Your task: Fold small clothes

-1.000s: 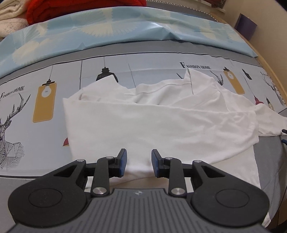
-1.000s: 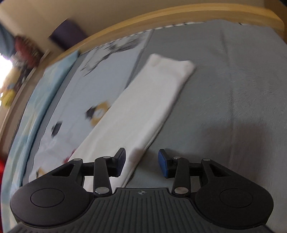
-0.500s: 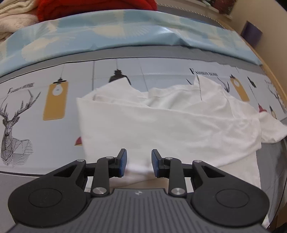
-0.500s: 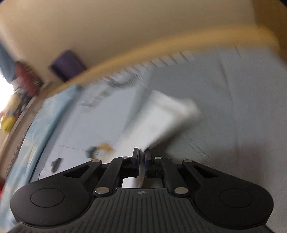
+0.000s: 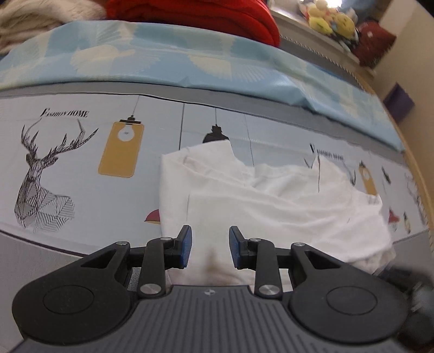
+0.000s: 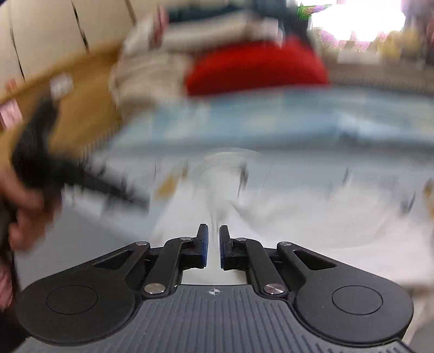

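two grippers in view. left gripper [image 5: 210,248] at 6 o'clock, jaws part open, white shirt [image 5: 271,206] between the pads, contact unclear. shirt lies crumpled on the printed sheet [image 5: 81,163], centre to 3 o'clock. right gripper [image 6: 211,248] nearly closed on white cloth; view blurred.

The printed grey-blue bed sheet [image 5: 81,195] lies bare and flat left of the crumpled white cotton garment [image 5: 271,206], giving open room there. Behind it, a raised light-blue patterned quilt [image 5: 162,62] forms a ridge, topped by a red knitted bundle [image 5: 195,13] and a cream woolly bundle [image 5: 32,16]. A curved wooden bed edge [image 5: 417,173] bounds the right side.
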Available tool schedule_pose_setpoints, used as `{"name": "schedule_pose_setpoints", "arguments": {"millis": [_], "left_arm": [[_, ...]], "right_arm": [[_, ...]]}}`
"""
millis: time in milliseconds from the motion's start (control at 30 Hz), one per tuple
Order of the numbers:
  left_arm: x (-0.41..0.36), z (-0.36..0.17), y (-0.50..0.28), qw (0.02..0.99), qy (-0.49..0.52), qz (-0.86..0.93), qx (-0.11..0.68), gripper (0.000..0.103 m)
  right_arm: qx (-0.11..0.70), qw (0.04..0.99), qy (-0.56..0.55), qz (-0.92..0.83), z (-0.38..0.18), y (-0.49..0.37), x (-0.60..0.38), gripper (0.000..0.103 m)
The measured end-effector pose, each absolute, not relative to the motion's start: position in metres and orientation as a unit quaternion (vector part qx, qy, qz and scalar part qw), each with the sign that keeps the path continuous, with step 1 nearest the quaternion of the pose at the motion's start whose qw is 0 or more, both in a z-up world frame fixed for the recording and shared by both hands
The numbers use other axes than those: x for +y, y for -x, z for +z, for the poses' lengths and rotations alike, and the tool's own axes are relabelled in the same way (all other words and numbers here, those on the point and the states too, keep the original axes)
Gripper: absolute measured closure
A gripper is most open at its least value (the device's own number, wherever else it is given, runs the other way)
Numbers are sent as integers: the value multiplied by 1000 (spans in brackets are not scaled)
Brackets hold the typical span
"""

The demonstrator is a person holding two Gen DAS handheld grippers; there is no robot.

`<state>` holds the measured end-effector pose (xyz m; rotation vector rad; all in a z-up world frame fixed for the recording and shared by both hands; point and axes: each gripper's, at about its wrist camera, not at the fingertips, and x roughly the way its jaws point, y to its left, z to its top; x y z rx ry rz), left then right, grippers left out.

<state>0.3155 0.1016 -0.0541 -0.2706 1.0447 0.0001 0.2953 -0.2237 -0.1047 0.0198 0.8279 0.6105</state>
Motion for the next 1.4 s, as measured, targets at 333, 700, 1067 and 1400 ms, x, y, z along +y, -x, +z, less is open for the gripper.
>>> {"name": "schedule_pose_setpoints", "arguments": {"millis": [333, 700, 1067, 1400], "left_arm": [[126, -69, -316, 841, 199, 20, 502, 70], [119, -120, -329, 816, 211, 34, 538, 71], [108, -145, -341, 803, 185, 36, 565, 78], [105, -72, -326, 879, 163, 28, 448, 101]], "right_arm": [[389, 911, -127, 41, -94, -291, -313, 67], [373, 805, -453, -91, -150, -313, -436, 65], [428, 738, -500, -149, -179, -320, -434, 64], [350, 792, -487, -115, -132, -300, -424, 95]]}}
